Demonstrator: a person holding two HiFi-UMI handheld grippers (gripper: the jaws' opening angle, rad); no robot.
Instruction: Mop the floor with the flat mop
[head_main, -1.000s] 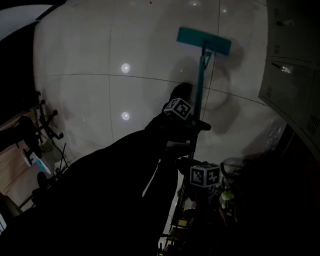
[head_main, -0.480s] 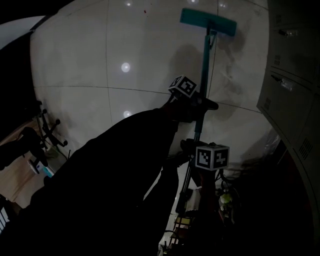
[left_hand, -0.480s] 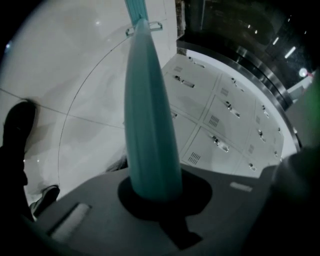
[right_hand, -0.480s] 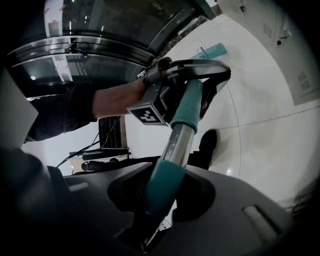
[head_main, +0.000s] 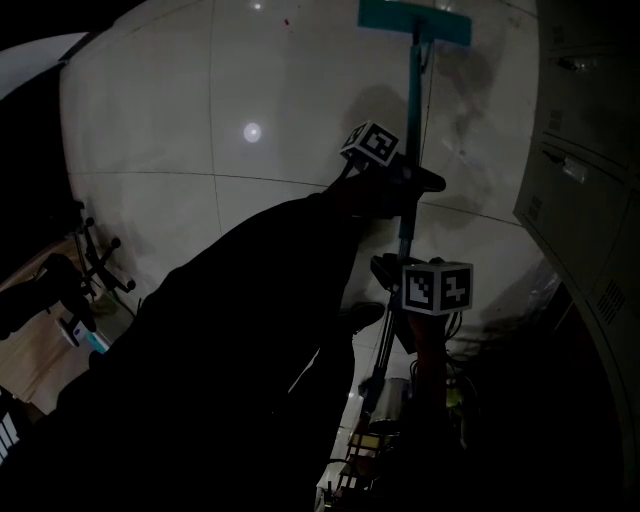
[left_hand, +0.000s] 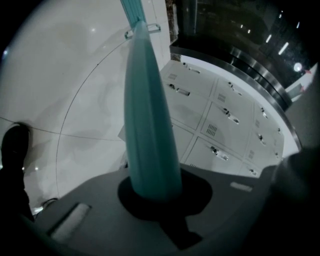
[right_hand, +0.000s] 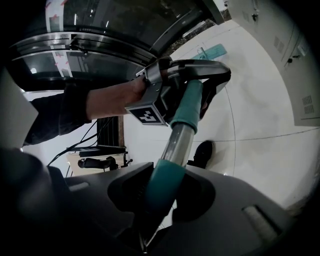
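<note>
The flat mop's teal head (head_main: 415, 21) lies on the white tiled floor at the top of the head view. Its teal handle (head_main: 410, 130) runs down towards me. My left gripper (head_main: 400, 180) is shut on the handle higher up the shaft, its marker cube above it. My right gripper (head_main: 400, 275) is shut on the handle nearer the end. In the left gripper view the teal handle (left_hand: 150, 125) rises from the jaws' notch. In the right gripper view the handle (right_hand: 172, 155) runs up to the left gripper (right_hand: 200, 75), and the mop head (right_hand: 212, 50) shows far off.
Grey lockers (head_main: 590, 150) line the right side. Office chair bases and cables (head_main: 85, 270) stand at the left. A shoe (head_main: 360, 315) rests on the floor below the grippers. Cluttered items (head_main: 400, 410) sit near my feet. White tiles (head_main: 200, 100) stretch ahead.
The mop head has slid away from me towards the top of the head view. Both grippers have moved forward along with the handle.
</note>
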